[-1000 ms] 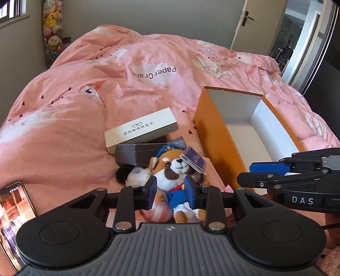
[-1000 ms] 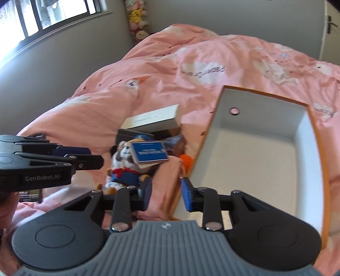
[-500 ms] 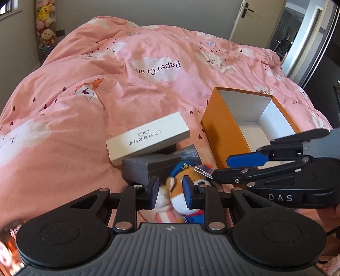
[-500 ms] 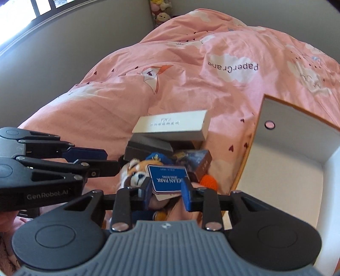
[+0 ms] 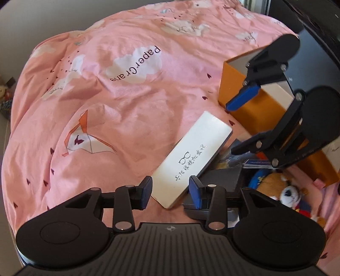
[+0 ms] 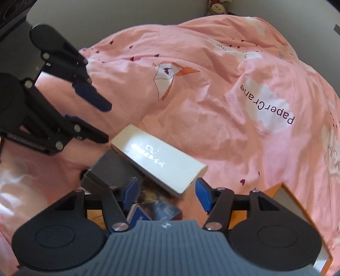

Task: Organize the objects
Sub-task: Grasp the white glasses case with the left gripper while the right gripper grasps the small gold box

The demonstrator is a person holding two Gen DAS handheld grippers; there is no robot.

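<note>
From the left wrist, the left tool [image 5: 170, 192] has its blue jaws just widening, spread on either side of the near end of the flat white rectangular glasses case [image 5: 192, 158], which lies tilted on a dark grey box [image 5: 221, 180] on the pink quilted bed cover [image 5: 106, 106], with the orange cardboard box [image 5: 238, 85] beyond. From the right wrist, the right tool [image 6: 167, 192] is also just opening, jaws spread wide around the case's other end, pads not pressing it.

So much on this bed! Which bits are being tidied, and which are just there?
Being tidied:
white glasses case
grey box
plush toy
orange storage box

Just there:
pink duvet
soft toys by the wall
</note>
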